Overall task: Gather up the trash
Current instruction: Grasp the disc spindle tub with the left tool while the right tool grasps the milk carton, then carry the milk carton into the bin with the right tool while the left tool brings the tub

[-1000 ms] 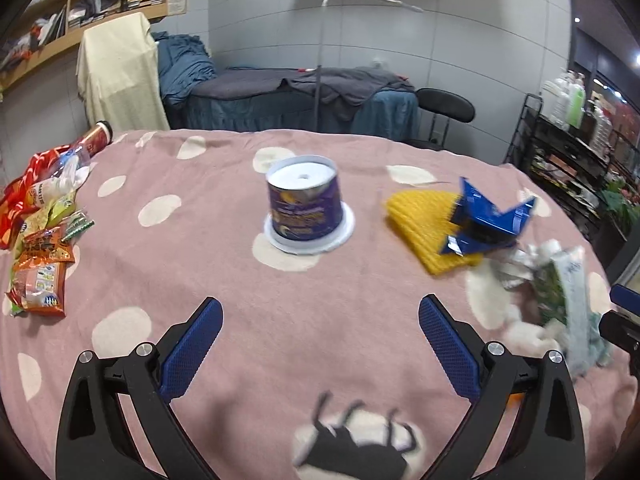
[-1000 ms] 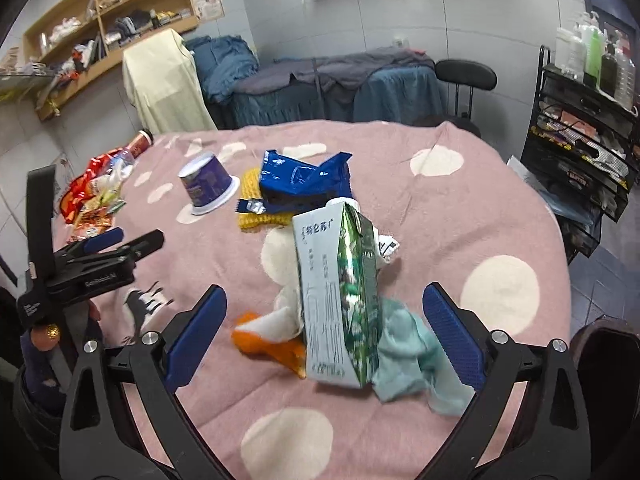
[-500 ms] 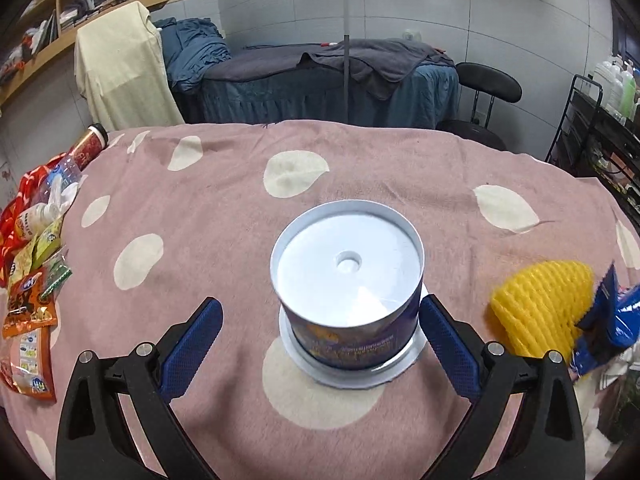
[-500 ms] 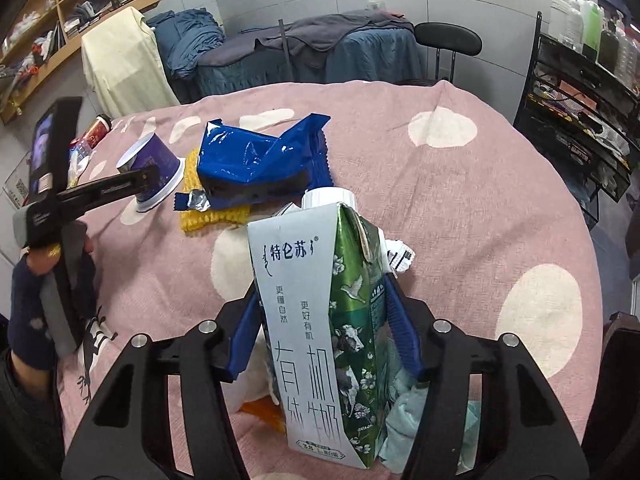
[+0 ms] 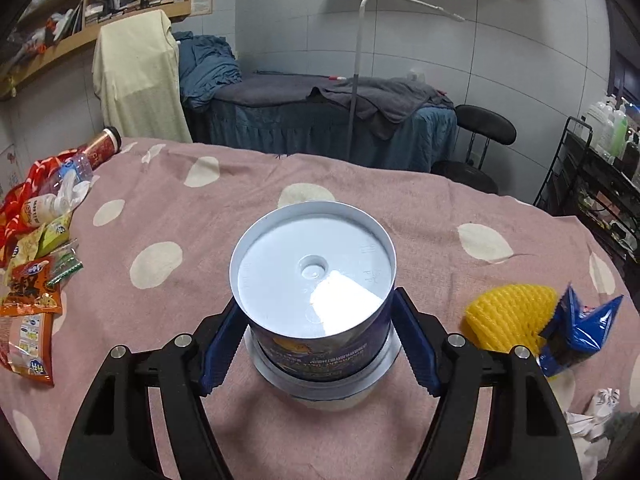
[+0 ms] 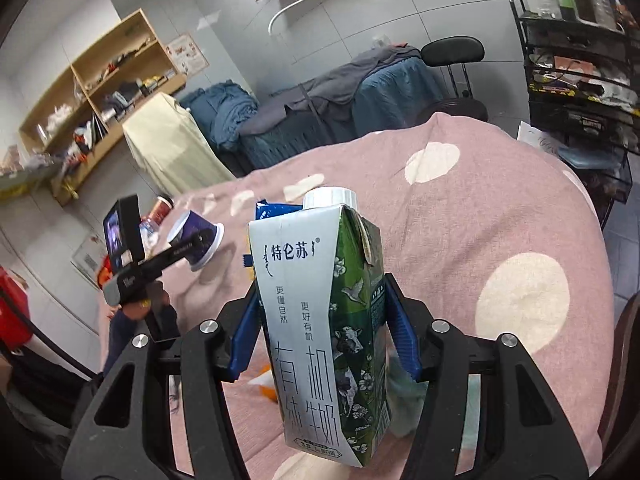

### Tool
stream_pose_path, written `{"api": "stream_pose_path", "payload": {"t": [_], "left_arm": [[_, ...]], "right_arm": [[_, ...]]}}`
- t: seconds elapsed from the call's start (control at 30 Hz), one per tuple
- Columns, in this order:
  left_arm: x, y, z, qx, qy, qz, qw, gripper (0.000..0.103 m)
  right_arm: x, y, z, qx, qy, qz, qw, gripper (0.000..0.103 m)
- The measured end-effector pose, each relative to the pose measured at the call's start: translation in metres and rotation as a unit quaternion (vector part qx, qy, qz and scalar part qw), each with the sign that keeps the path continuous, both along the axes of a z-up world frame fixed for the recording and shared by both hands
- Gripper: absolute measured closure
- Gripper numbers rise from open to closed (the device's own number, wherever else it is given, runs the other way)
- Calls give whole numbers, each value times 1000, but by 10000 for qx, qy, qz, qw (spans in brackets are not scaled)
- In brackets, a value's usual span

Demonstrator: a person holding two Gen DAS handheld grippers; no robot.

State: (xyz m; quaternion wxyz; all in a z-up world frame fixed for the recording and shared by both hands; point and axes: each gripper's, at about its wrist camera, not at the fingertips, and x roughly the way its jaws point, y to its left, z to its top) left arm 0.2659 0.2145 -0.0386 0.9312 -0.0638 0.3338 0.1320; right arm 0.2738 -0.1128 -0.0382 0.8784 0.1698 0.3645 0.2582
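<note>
Two claws, one item each. Left wrist view first: left gripper [image 5: 316, 344] has its blue ribbed pads on either side of one upside-down cup [image 5: 314, 296], a round tapered plastic tub with a purple printed wall and a glossy white base facing up. Jaws are closing, about mid-width, pads at or touching the cup wall; can't confirm real squeeze. Cup sits rim-down on the pink cloth [image 5: 240, 184], which is soft fabric with cream oval spots. Right of the claw: one yellow foam net sleeve [image 5: 510, 314], ribbed and dome-shaped, touching one crinkly blue foil wrapper [image 5: 576, 332]. Further right and nearer: crumpled white paper [image 5: 592, 412], count unclear. Far left of the claw: a heap of snack packets [image 5: 30, 312], orange, green and red foil, too overlapped to count, plus one clear plastic bottle [image 5: 60, 192] lying down and one red can [image 5: 102, 146] beyond it.

Right wrist view: right gripper [image 6: 324, 332] is clamped at mid-width on one milk carton [image 6: 320, 320], a tall cardboard box printed white and green, with a white screw cap on top. Pads press both side walls; the carton's base looks clear of the cloth. Behind the carton: an edge of the blue wrapper. Under and near the claw: scraps of orange and pale teal, blurred. Left of the claw: the other gripper at the purple cup, held by a person's hand [image 6: 138, 308].
</note>
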Motion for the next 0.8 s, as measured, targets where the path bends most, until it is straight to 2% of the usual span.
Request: {"api": "stream_pose_path", "payload": {"t": [0.23,0.43,0.8], "left_arm": [[-46,-28,26,-136,-386,-348,9986,32],[-84,-64,40,-193,-608,-762,9951,32],[-126,-140,52,-309,-801,-1702,9817,32]], "right_arm": [[-28,-14,16,125,-257,39,9996,45],[-55,-32,26,-124,-534,-162,9984,45],[-92,-93,22,-234,-583,-771,9950,45]]}}
